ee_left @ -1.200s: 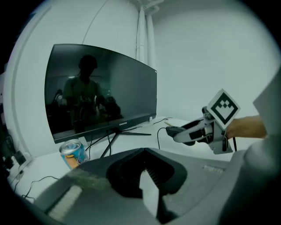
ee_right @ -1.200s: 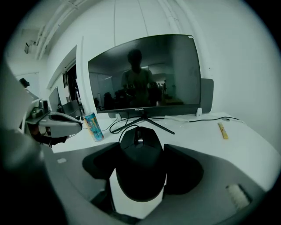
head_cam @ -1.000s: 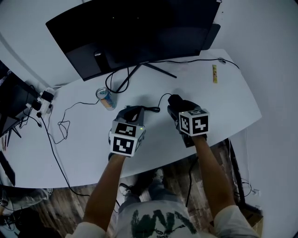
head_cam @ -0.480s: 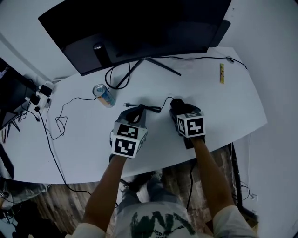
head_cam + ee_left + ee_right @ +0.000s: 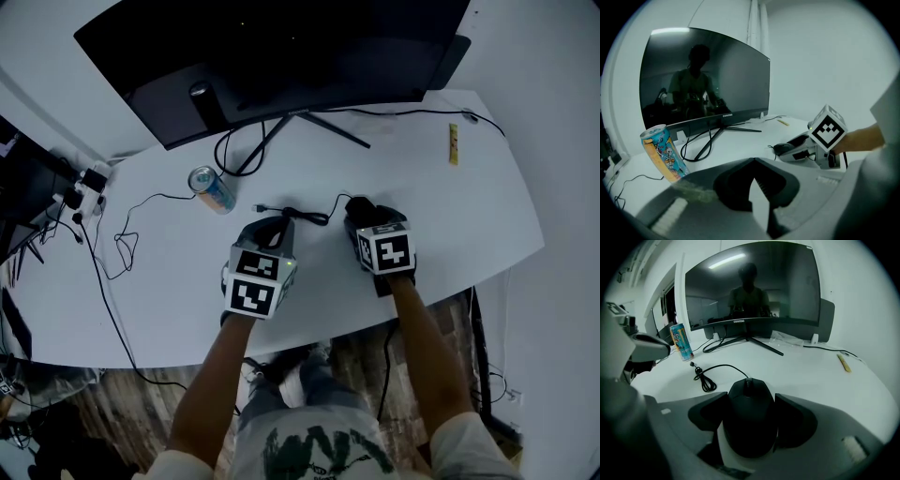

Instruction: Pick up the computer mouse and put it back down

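A black wired computer mouse [image 5: 749, 418] sits between the jaws of my right gripper [image 5: 750, 400], whose pads press on its two sides. In the head view the mouse [image 5: 356, 203] shows just ahead of the right marker cube, low over the white table [image 5: 169, 281]. Its cable [image 5: 705, 376] loops away to the left across the table. My left gripper [image 5: 754, 161] hovers to the left with its jaws together and nothing in them. From the left gripper view, the mouse [image 5: 783, 148] shows in the right gripper's jaws.
A large curved monitor [image 5: 281, 56] on a splayed stand fills the back of the table. A colourful drink can [image 5: 210, 190] stands ahead and left of the left gripper. A thin yellow stick [image 5: 453, 143] lies far right. Cables and plugs [image 5: 84, 187] crowd the table's left end.
Both grippers have sunk toward the table. The right one came down with the mouse still between its jaws.
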### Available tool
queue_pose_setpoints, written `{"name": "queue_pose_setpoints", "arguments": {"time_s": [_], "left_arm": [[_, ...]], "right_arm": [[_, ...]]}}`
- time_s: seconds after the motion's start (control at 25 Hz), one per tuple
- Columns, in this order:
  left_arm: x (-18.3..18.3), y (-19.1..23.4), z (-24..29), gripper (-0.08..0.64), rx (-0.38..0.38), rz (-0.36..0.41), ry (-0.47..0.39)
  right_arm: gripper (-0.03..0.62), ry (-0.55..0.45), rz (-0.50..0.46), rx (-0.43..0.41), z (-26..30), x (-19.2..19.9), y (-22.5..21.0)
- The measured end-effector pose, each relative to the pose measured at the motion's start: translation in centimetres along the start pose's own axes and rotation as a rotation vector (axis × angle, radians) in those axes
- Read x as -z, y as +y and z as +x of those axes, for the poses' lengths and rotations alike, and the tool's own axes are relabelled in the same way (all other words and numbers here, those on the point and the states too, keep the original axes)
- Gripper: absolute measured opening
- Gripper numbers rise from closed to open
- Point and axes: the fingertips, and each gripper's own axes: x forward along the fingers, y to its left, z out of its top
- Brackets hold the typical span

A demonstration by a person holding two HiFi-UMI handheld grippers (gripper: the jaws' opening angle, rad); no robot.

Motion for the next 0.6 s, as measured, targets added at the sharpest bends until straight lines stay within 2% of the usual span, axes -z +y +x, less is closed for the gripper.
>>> {"name": "queue_pose_setpoints", "arguments": {"time_s": [0.36,0.6], "left_arm": [[-0.4,0.1,-0.5,0.002,0.000,0.007,-0.006],[-2.4,0.3,-2.2,0.002,0.004,0.028,-0.032]], "right_arm": [[0.322,-0.042,0.037,0.000,-0.8,-1.1,0.0],[0.318,-0.100,0.042,0.002,-3.2,-3.4,1.0]]}}
